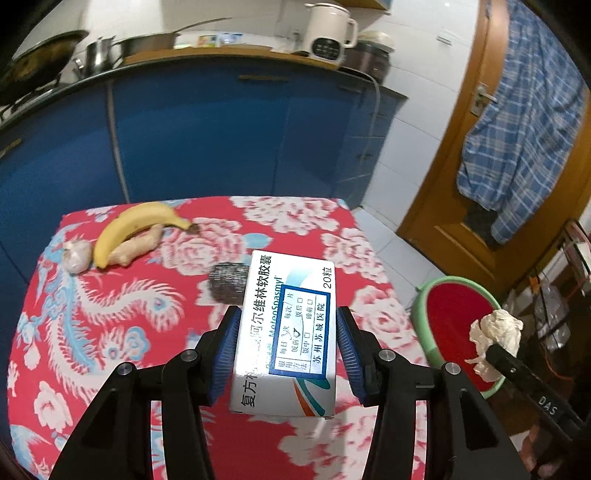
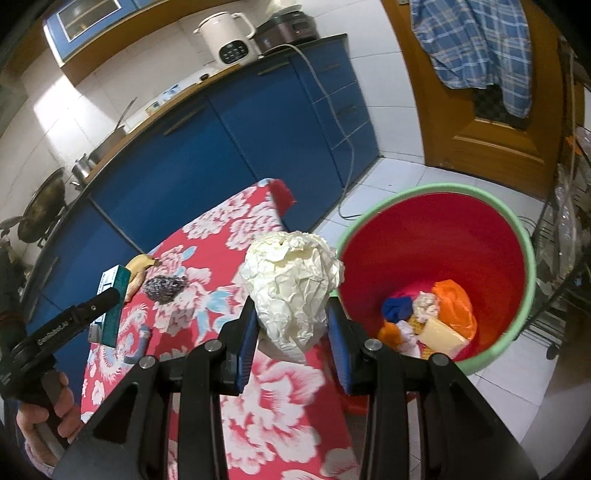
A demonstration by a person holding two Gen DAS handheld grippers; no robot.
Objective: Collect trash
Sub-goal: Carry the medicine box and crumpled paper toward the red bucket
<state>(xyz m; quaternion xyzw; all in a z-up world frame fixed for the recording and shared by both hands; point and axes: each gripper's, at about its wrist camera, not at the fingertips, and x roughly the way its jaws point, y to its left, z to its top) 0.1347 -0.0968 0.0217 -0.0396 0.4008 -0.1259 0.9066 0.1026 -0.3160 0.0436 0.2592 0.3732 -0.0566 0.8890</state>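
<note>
Two grippers each hold one piece of trash. At lower centre of the left wrist view, the left gripper [image 1: 286, 350] has its blue-padded fingers [image 1: 225, 350] closed against the sides of a white medicine box [image 1: 284, 332], which sits lifted above the desk [image 1: 110, 332] with its printed label facing up. At lower centre of the right wrist view, the right gripper [image 2: 291, 332] has its fingers [image 2: 247, 339] pinched on a crumpled paper ball [image 2: 291, 284], held over the desk's right edge, just left of the bin [image 2: 528, 258].

Beyond the box, at centre of the left view, a steel scourer [image 1: 227, 282] lies on the red flowered cloth. In the upper left part of the desk a banana [image 1: 136, 229] curves over a piece of ginger [image 1: 138, 245], touching it, with a garlic bulb [image 1: 75, 254] just left of them.

On the floor at the right of both views stands the bin, red inside with a green rim, holding orange, blue and white scraps. Behind, blue cabinets [image 1: 221, 136] carry a white kettle [image 1: 328, 33] at upper centre, and a plaid cloth [image 1: 517, 129] hangs on the wooden door at upper right.
</note>
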